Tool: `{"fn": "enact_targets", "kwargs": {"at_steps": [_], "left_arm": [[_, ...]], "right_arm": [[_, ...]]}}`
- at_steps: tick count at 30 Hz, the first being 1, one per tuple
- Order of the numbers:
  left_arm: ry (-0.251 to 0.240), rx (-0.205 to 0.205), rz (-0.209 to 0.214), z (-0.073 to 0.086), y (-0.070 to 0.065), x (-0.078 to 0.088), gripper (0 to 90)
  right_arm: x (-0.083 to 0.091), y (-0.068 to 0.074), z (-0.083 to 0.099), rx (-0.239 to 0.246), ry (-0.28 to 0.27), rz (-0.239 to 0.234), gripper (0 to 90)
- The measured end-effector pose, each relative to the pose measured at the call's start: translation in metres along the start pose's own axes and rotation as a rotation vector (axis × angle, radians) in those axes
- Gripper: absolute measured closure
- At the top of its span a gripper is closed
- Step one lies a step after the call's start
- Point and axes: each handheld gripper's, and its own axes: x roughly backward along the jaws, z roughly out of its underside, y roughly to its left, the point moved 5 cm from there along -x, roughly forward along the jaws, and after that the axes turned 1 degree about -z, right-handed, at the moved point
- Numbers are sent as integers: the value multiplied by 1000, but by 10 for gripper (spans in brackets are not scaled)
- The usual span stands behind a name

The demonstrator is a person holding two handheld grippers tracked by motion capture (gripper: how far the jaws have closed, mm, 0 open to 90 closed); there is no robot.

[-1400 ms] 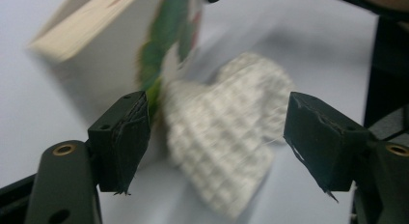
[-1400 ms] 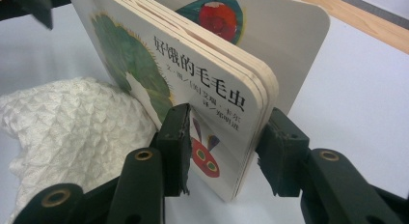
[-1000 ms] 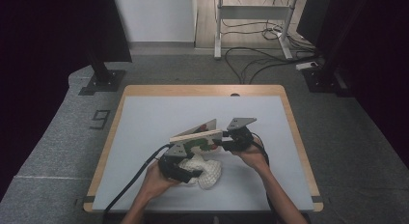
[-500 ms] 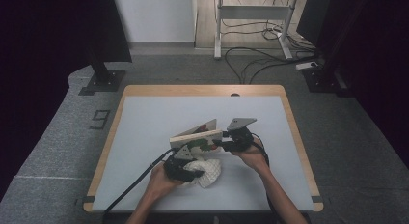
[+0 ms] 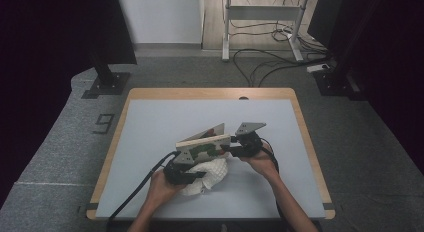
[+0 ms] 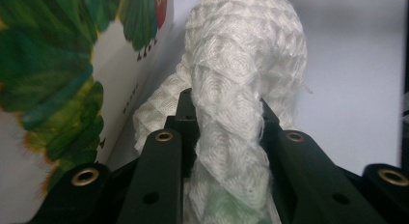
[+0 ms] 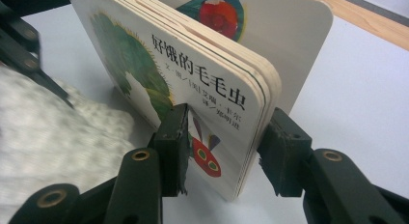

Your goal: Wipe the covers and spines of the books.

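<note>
Left gripper (image 6: pixel 224 137) has just closed, pinching our cloth (image 6: pixel 241 89); right gripper (image 7: pixel 226 151) clamps the book (image 7: pixel 193 89) just right of it.

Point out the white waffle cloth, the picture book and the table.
white waffle cloth (image 6: pixel 241 64), left gripper view, bunched fold above the tongs
picture book (image 7: pixel 193 74), right gripper view, front cover
table (image 5: pixel 150 122), high view, bare top

Cloth (image 6: pixel 241 89): white waffle-weave, rough, frayed edges. Board book (image 7: pixel 193 74): thick glossy printed card. Table (image 5: pixel 150 127): matt pale top, wood edge.
</note>
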Motion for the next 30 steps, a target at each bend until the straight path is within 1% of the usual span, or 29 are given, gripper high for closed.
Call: {"fn": "enact_targets", "kwargs": {"at_steps": [1, 3, 5, 6, 9, 10, 11, 13, 17, 18, 19, 20, 22, 23, 24, 25, 26, 27, 28, 29, 30], "left_arm": [[-13, 2, 10, -2, -1, 5, 722], [-15, 2, 7, -3, 0, 8, 721], [-5, 1, -1, -2, 1, 16, 721], [-5, 1, -1, -2, 1, 16, 720], [10, -3, -20, 0, 2, 25, 719], [8, 0, -25, 1, 2, 28, 719], [5, 7, -30, 2, 3, 35, 719], [4, 12, -34, 3, 4, 38, 718], [25, 12, -59, 8, 6, 51, 713], [26, 16, -63, 9, 6, 54, 713], [24, 26, -73, 13, 8, 60, 712], [24, 26, -73, 13, 8, 60, 711], [22, 38, -86, 17, 11, 67, 711], [15, 53, -97, 22, 14, 74, 709], [15, 53, -97, 22, 14, 74, 708], [13, 64, -108, 27, 18, 80, 707], [13, 64, -108, 27, 18, 80, 707], [8, 74, -116, 29, 19, 83, 707], [2, 86, -125, 34, 22, 90, 706], [2, 86, -125, 34, 22, 90, 707], [0, 93, -138, 38, 25, 96, 706]], "right_arm": [[0, 0, 0, -1, -1, 0, 552], [0, 0, 0, -2, -1, 0, 552], [0, 0, 0, -3, 0, -2, 553], [0, 0, 0, -3, 0, -2, 553], [0, 0, 1, -4, 0, -3, 553], [0, 0, 1, -4, 0, -3, 553], [0, 0, 1, -8, -2, -5, 554], [0, 0, 1, -8, -2, -4, 554], [1, 0, 0, -5, 1, -2, 554], [1, 0, 0, -5, 1, -2, 554], [1, 0, 0, -3, 1, -3, 553], [1, 0, 0, -3, 1, -3, 553], [0, 0, 0, -4, 1, -1, 554], [0, 0, 0, -4, 2, -1, 554], [0, 0, 0, -4, 2, -1, 554], [0, 0, 0, -4, 2, -2, 554], [0, 0, 0, -4, 2, -2, 554], [0, 0, 0, -4, 2, -2, 554], [0, 0, 0, -4, 3, -1, 554], [0, 0, 0, -4, 3, -1, 554], [0, 0, 0, -4, 4, 0, 554]]}}
